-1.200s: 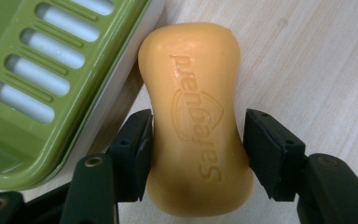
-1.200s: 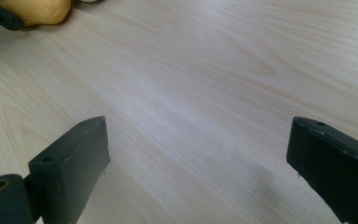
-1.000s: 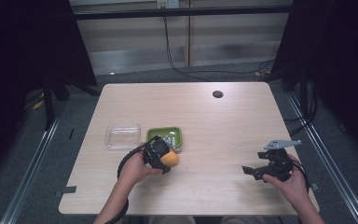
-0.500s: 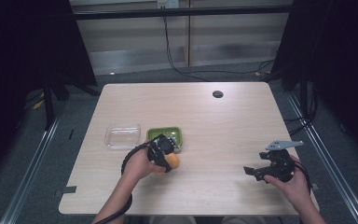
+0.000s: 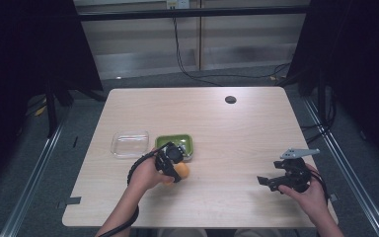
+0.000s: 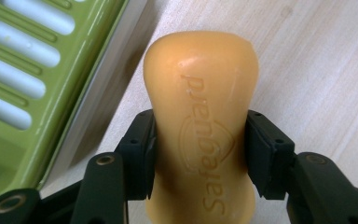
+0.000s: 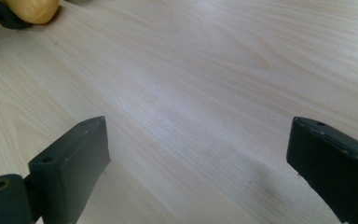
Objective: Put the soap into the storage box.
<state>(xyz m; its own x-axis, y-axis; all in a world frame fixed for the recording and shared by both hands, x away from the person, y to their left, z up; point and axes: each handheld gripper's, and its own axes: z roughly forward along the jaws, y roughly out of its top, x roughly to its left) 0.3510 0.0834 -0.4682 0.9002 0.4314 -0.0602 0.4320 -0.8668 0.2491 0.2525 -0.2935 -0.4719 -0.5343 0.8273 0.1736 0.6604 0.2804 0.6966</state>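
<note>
**Soap bar now clamped in the left claw beside the green dish**

The soap bar (image 6: 200, 126), orange and stamped with a brand name, lies on the table (image 5: 227, 128) just beside the green soap dish (image 5: 187, 142). A second ago the left claw (image 6: 200, 154) stood a little wider around it; its jaws have just been closing and now press the bar's narrow waist from both sides. The grip looks settled, so the bar seems ready to be lifted, probably toward the slotted dish or the clear tray (image 5: 129, 143) next to it. The right claw (image 7: 198, 158) hangs wide and empty over bare wood, well apart.
</note>
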